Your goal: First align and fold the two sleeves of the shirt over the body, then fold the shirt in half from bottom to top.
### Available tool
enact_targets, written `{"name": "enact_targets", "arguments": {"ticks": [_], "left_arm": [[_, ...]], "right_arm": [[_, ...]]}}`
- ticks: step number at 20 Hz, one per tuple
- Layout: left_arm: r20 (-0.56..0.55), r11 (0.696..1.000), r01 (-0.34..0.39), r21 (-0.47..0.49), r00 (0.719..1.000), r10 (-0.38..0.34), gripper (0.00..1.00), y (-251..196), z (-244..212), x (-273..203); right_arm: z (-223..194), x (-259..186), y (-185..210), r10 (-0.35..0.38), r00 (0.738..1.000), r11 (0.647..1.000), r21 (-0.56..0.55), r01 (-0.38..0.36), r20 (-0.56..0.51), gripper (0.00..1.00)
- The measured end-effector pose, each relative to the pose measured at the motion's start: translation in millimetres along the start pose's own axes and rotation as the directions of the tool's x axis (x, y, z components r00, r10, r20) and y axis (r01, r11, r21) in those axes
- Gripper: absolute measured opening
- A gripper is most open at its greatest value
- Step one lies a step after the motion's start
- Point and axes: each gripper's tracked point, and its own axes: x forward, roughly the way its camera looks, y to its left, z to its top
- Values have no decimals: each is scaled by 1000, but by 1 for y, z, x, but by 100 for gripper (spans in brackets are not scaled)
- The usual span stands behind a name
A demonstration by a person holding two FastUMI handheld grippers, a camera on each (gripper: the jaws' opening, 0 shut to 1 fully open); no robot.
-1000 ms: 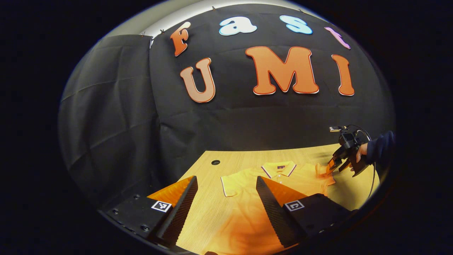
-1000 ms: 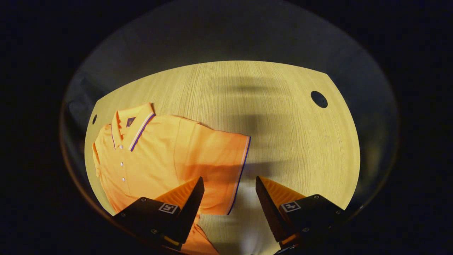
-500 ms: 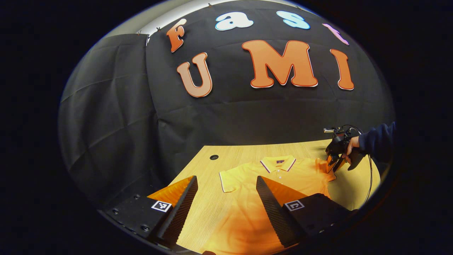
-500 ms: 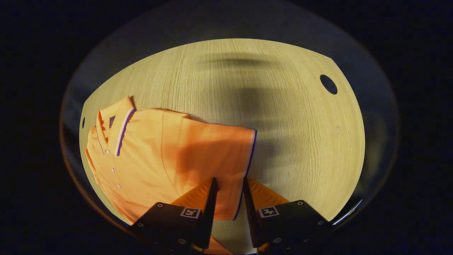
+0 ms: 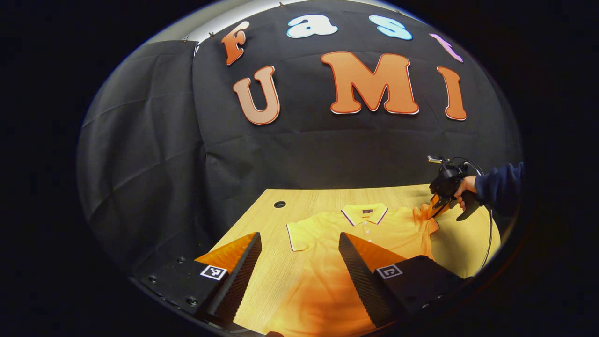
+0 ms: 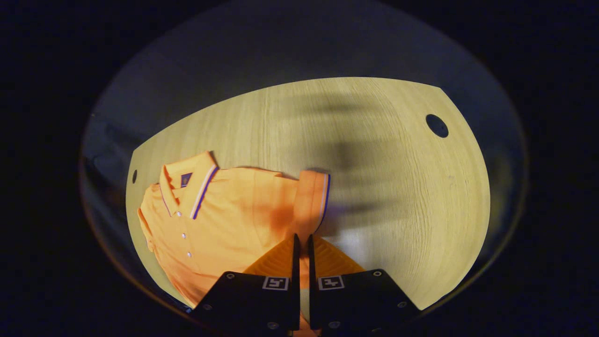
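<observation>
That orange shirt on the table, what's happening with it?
A person is folding an orange polo shirt spread on a wooden table, using a hand-held gripper in each hand. The right hand-held gripper is shut on one sleeve and has it lifted off the table. The left hand-held gripper hangs open over the shirt's lower part. The other sleeve lies flat, not yet folded.

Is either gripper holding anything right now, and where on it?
The right gripper pinches the shirt by its sleeve, near the cuff. The left gripper is open, holding nothing.
</observation>
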Motion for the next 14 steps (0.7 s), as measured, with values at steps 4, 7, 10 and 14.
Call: {"name": "enact_targets", "arguments": {"ticks": [4,7,10,14], "left_arm": [[-8,1000,-5,-26,1000,5,100,13,-4,-1],[-16,999,-22,-29,1000,21,100,22,-11,-4],[-32,998,-42,-41,999,41,100,31,-21,-7],[-53,995,-68,-76,997,64,100,40,-26,-7]], "right_arm": [[0,-18,33,16,1000,998,-69,-14,25,8],[4,-23,61,18,999,993,-121,-13,45,8],[-10,-24,112,113,994,981,-158,-112,-2,8],[-13,-31,128,167,986,968,-190,-164,1,48]]}}
